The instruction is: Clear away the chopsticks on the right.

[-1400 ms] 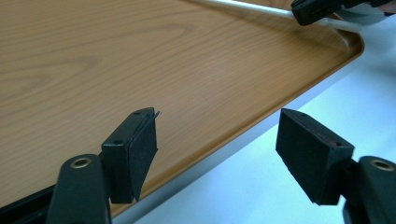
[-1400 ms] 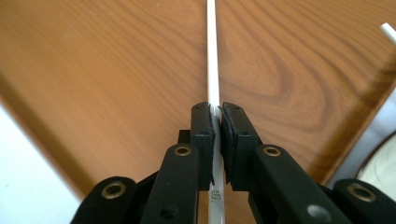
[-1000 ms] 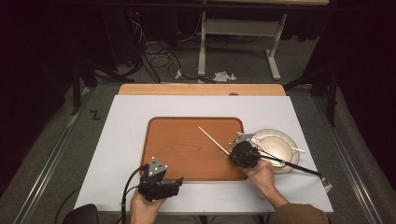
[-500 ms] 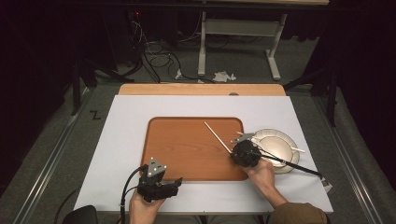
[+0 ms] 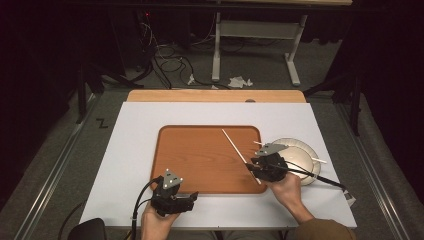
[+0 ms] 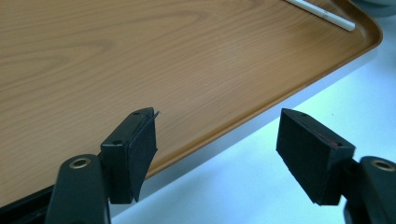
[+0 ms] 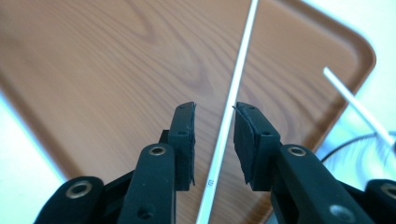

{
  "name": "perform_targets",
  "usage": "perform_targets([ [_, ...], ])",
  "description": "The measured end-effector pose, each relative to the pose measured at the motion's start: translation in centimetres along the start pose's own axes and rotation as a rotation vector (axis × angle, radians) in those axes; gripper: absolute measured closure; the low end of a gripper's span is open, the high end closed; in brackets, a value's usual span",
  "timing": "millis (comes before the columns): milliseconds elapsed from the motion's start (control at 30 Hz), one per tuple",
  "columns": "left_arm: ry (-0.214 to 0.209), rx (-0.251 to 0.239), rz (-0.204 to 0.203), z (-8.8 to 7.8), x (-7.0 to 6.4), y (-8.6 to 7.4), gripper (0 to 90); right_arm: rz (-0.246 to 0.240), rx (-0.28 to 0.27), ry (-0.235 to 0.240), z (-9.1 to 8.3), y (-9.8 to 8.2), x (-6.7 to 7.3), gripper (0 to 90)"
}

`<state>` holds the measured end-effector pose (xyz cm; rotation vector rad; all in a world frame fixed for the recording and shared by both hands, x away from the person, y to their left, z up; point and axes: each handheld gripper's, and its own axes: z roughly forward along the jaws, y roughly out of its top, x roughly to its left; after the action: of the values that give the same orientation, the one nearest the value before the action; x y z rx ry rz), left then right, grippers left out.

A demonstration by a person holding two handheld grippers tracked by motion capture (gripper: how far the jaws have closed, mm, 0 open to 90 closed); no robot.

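A long white chopstick (image 5: 232, 142) lies slantwise on the right part of the brown wooden tray (image 5: 195, 160). My right gripper (image 5: 251, 169) sits low over its near end. In the right gripper view the chopstick (image 7: 243, 51) runs between the two jaws of my right gripper (image 7: 214, 109), which stand a little apart with a gap showing beside the stick. My left gripper (image 5: 194, 196) rests at the tray's front edge, pointing right. In its own view my left gripper (image 6: 217, 116) is wide open and holds nothing, over the tray (image 6: 140, 46) rim.
White plates (image 5: 292, 144) lie right of the tray, and a second white chopstick (image 5: 319, 160) rests across them. That second chopstick (image 7: 355, 109) shows beyond the tray corner. The white tabletop (image 5: 130, 150) surrounds the tray, with a wooden strip (image 5: 215, 96) along its far edge.
The chopstick's far end has swung slightly right and away over the tray, along with the right gripper. The left gripper has stayed in place.
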<state>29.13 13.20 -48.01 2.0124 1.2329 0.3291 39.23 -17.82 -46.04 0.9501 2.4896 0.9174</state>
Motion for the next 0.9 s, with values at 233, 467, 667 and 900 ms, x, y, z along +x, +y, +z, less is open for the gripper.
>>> perform_targets([
  [233,-0.020,0.005,0.018,0.5,-0.1,0.5,28.6,0.028,-0.075,0.018,-1.9,-0.7,-0.9,68.8],
  [467,-0.045,0.021,0.043,1.3,-0.4,1.0,28.4,0.070,-0.106,0.030,-3.3,-1.3,-1.2,67.3],
  [667,-0.067,0.021,0.065,1.7,-0.5,1.6,28.3,0.096,-0.142,0.018,-5.0,-2.1,-1.6,68.0],
  [900,-0.093,0.024,0.097,2.4,-1.0,2.1,28.4,0.121,-0.174,0.016,-6.6,-3.0,-1.8,70.3],
])
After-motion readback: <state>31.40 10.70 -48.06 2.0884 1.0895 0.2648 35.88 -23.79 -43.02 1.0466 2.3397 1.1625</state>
